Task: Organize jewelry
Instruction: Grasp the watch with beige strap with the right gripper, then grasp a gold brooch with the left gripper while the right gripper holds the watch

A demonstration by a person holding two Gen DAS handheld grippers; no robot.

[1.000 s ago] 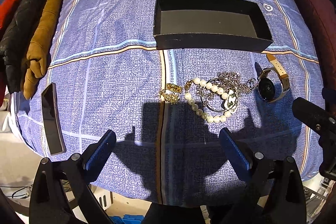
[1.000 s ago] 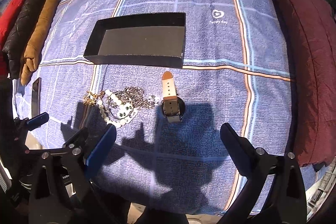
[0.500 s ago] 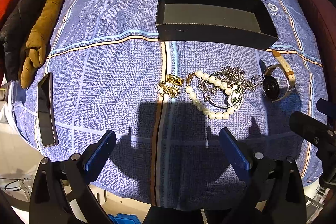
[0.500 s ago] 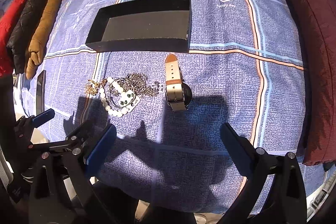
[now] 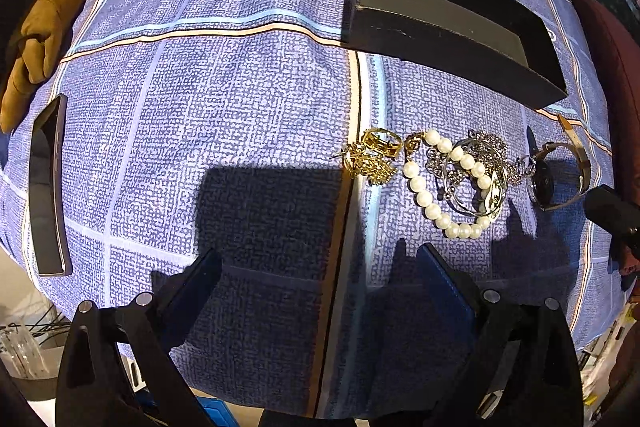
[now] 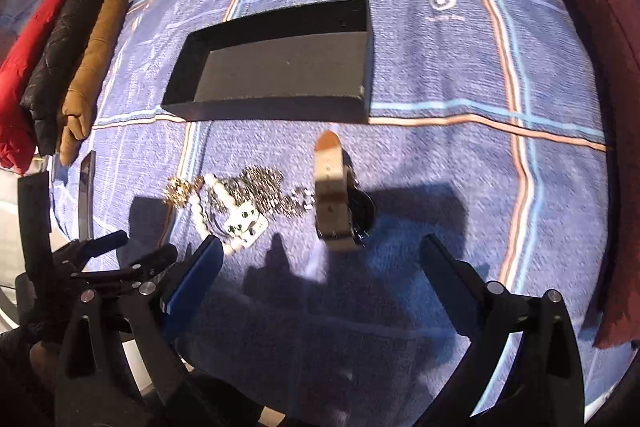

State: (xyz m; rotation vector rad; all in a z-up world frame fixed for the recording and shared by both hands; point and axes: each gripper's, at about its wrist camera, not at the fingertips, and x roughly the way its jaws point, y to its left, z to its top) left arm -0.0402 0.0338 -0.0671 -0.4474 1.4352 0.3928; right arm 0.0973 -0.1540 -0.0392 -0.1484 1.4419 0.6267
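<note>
A black open box (image 5: 448,39) (image 6: 280,63) stands on the blue plaid cloth. In front of it lie gold earrings (image 5: 374,157) (image 6: 178,189), a white pearl bracelet (image 5: 438,187) (image 6: 206,209), a tangle of silver chain and bangle (image 5: 480,171) (image 6: 260,193), and a watch with a beige strap (image 5: 554,175) (image 6: 332,195). My left gripper (image 5: 316,277) is open and empty, low over the cloth just short of the earrings. My right gripper (image 6: 320,259) is open and empty, just short of the watch.
A dark phone (image 5: 46,183) (image 6: 86,195) lies at the cloth's left edge. Tan, black and red jackets (image 6: 64,67) are piled at the far left. A dark red cushion (image 6: 600,87) lines the right side. The left gripper's body (image 6: 100,267) shows in the right wrist view.
Both grippers have moved forward and lower toward the jewelry, which now looks larger. The left view has swung left, so the box sits further right. Nothing was grasped.
</note>
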